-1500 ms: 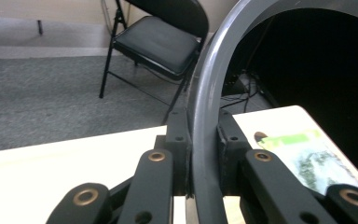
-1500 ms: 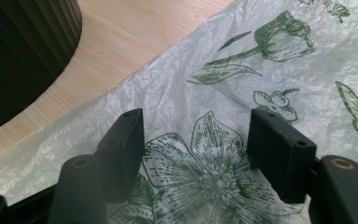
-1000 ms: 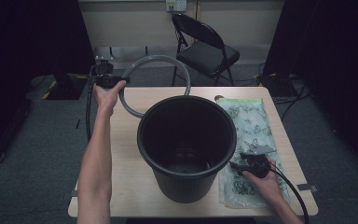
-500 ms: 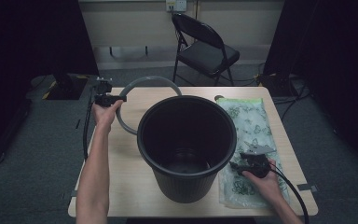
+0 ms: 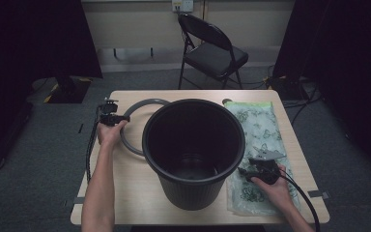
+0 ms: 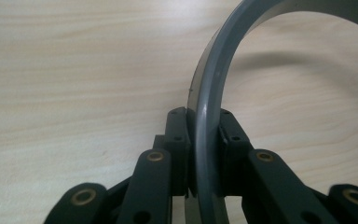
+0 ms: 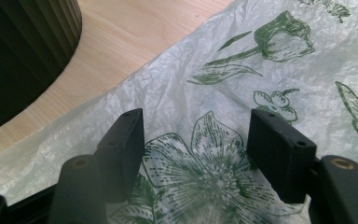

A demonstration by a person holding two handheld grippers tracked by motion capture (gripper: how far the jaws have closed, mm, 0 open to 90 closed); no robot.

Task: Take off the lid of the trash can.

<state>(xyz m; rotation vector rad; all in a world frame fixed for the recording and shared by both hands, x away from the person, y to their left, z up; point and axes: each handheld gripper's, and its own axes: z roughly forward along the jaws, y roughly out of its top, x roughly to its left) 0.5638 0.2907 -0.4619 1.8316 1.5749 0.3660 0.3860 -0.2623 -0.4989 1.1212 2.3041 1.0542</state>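
Near the bench's left edge | your left gripper (image 5: 111,117) has its jaws clamped on the grey ring (image 6: 204,116): stiff, light, slick, so hold the band flat-on | right gripper (image 5: 261,169) jaws spread over the thin, soft printed bag (image 7: 242,93) beside the black bin (image 5: 193,145); pinch an edge.

Bucket (image 5: 193,150) mid-surface (image 5: 135,186), tall, blocks straight path betw. left gripper (image 5: 110,117) and right gripper (image 5: 261,169). Open room inside bucket from above. Ring (image 5: 131,113) flat at far left, touching bucket wall, clamped in left fingers (image 6: 177,140). Bare wood near left corner and in front of bucket. Bag (image 5: 261,140) covers right strip, flat, passable above; right fingers (image 7: 121,140) spread over it, bucket wall just beside.
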